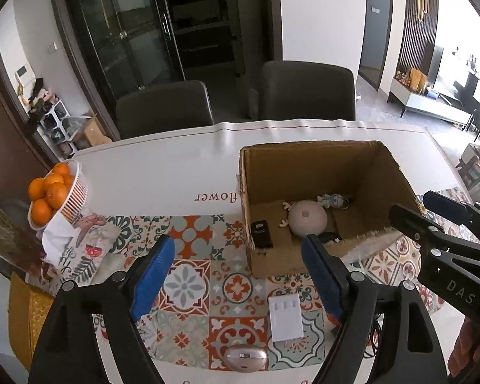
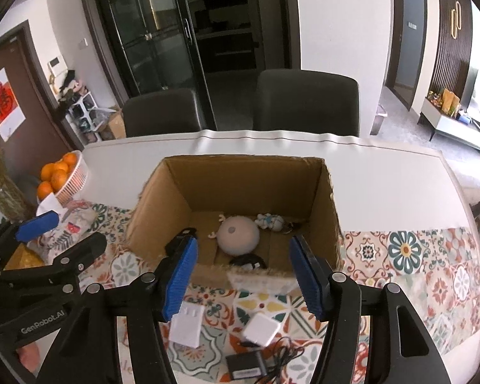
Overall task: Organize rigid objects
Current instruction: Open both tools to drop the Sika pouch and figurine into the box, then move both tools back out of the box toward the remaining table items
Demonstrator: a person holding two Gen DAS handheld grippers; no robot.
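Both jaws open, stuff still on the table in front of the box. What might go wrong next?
1. The black adapter trails a thin tangled cable close to the small white cube charger; lifting either may drag the other.
2. The flat white plug block lies low on the patterned tablecloth; jaws may pinch cloth.

Gaping right tongs [image 2: 243,275] above white charger cube [image 2: 260,329]

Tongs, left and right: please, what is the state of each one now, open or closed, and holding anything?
Left tongs: open, holding nothing, above the tablecloth.
Right tongs: open, holding nothing, near the cardboard box.
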